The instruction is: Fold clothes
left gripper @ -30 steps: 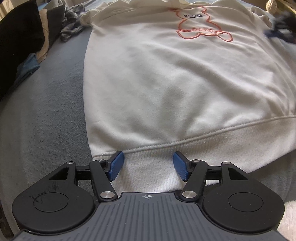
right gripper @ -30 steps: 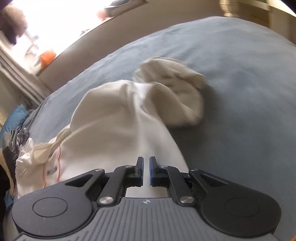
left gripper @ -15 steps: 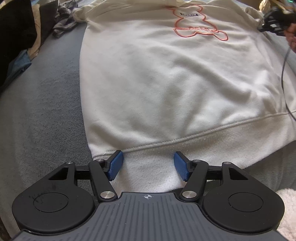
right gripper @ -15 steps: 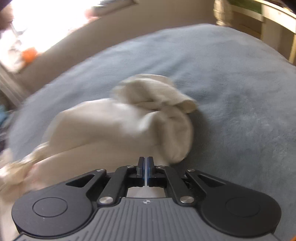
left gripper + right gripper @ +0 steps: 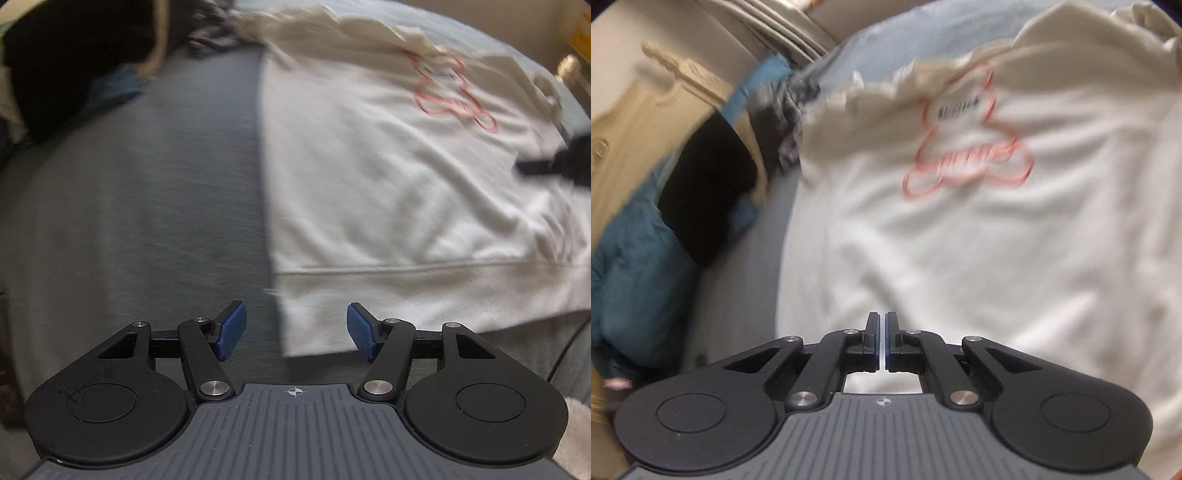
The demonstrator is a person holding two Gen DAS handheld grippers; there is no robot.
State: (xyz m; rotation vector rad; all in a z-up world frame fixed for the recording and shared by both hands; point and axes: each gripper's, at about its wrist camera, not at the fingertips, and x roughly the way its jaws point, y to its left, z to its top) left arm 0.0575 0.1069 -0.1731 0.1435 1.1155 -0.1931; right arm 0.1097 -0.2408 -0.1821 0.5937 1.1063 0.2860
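A white sweatshirt [image 5: 388,177] with a red bear outline [image 5: 450,92] lies flat on the grey bed cover [image 5: 147,206]. My left gripper [image 5: 293,328] is open, low over the sweatshirt's lower left hem corner, with the corner edge between its blue pads. My right gripper [image 5: 882,339] is shut and empty above the body of the sweatshirt [image 5: 960,240], facing the bear print [image 5: 967,155]. It shows as a dark blurred shape at the right edge of the left wrist view [image 5: 557,162].
A pile of dark, teal and patterned clothes [image 5: 683,192] lies left of the sweatshirt, also seen in the left wrist view [image 5: 74,62]. A carved cream headboard [image 5: 646,110] stands behind it. A cable [image 5: 565,354] runs at the lower right.
My left gripper has shifted left along the hem to its corner, still open. My right gripper has swung from the bunched sleeve to face the sweatshirt's front, still shut.
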